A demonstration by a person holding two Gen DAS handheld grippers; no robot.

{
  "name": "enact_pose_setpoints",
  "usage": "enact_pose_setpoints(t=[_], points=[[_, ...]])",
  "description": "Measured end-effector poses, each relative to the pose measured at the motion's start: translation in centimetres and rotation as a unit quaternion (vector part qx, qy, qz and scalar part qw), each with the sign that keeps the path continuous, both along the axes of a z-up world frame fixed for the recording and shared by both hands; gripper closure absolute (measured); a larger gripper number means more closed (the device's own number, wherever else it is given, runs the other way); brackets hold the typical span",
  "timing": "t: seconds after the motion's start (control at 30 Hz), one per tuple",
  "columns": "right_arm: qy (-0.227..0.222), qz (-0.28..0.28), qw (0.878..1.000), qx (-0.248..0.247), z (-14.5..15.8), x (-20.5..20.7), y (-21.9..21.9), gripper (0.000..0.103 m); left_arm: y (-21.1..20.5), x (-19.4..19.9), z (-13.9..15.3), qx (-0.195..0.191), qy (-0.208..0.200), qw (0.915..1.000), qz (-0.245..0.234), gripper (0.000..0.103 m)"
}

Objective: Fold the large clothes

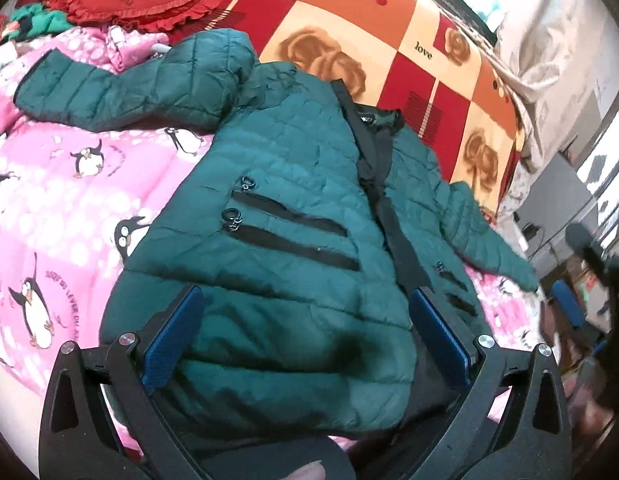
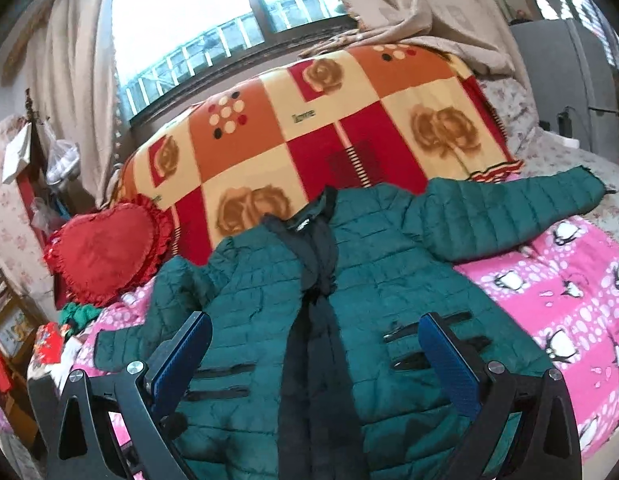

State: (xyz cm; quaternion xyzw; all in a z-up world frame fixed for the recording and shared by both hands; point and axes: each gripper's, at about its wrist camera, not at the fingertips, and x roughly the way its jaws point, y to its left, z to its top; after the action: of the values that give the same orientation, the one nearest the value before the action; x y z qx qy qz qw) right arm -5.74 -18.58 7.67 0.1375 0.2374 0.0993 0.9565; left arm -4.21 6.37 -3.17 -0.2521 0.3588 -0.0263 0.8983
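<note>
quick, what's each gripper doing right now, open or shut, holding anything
Left gripper: open, holding nothing, poised over the green jacket.
Right gripper: open, holding nothing, over the same jacket.

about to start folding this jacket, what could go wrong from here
The green jacket is puffy and slick-looking, so a fold may spring back or slip from the open left gripper or right gripper. Its front lies open, so the panels may shift apart. One sleeve reaches the bed edge and could drag off; the other nears the red heart cushion.
</note>
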Motion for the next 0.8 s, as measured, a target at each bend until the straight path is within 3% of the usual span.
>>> enact_pose_setpoints(t=[0.27, 0.47, 0.53, 0.73, 0.8], points=[[0.0, -0.021, 0.999, 0.032, 2.2, 0.9, -1.8, 0.001, -1.4, -1.1, 1.0, 0.042, -0.02, 0.9988, -0.014, 0.0], [0.014, -0.004, 1.0, 0.008, 1.4, 1.8, 0.0, 0.001, -3.3, -2.3, 1.6, 0.103, -0.039, 0.9933, -0.034, 0.0], [0.007, 0.004, 1.0, -0.006, 1.1, 1.2, 0.3, 0.001, -3.3, -2.2, 1.6, 0.105, -0.039, 0.9934, -0.025, 0.0], [0.016, 0.017, 0.997, -0.077, -0.8, 1.1, 0.5, 0.001, -3.5, -0.8, 0.7, 0.076, -0.007, 0.995, -0.065, 0.0], [0.013, 0.029, 0.994, -0.102, -1.5, 1.4, 0.5, 0.001, -3.1, 0.0, 1.4, 0.071, -0.016, 0.9957, -0.057, 0.001]])
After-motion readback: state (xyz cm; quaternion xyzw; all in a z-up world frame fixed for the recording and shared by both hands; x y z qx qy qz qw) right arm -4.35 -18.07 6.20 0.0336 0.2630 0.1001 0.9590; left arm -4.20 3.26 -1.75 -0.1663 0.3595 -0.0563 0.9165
